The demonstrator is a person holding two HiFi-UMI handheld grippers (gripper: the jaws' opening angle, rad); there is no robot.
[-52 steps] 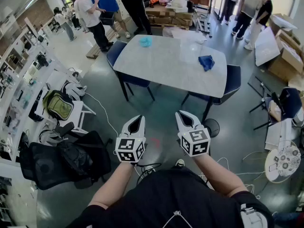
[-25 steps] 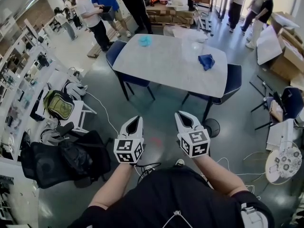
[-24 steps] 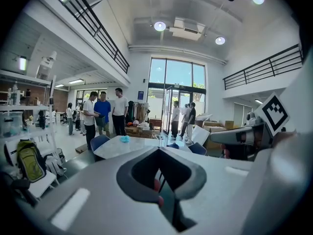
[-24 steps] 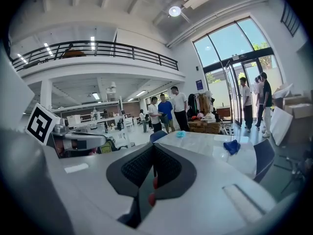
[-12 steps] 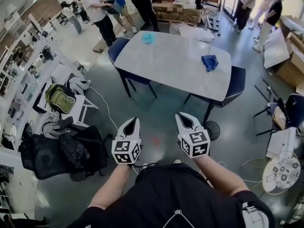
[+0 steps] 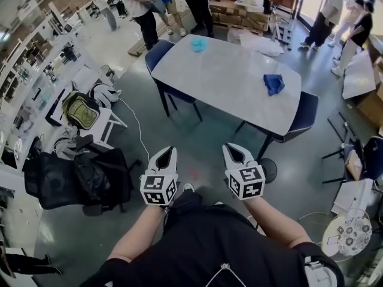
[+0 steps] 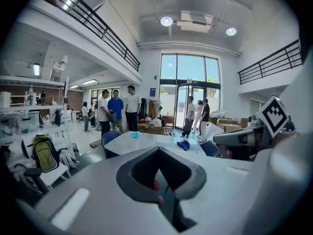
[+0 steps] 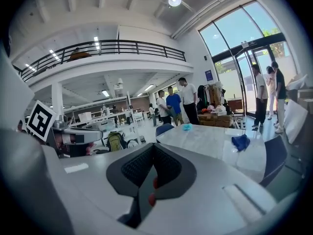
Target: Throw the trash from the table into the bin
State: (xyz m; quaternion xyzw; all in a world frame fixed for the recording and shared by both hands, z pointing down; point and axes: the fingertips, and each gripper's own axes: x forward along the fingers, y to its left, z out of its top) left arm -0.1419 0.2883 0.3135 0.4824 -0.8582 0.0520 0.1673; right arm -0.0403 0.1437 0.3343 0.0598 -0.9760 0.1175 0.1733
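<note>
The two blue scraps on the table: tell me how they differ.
The pale scrap is light turquoise; the dark scrap is deep blue. The pale scrap lies at the far corner of the table, the dark scrap near its right edge. Both are crumpled.

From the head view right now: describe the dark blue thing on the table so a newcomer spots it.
Start at the big pale table in the middle of the floor. Near its right edge lies a crumpled dark blue wad. Its neighbour, a light teal wad, sits at the far left end and is much paler.
</note>
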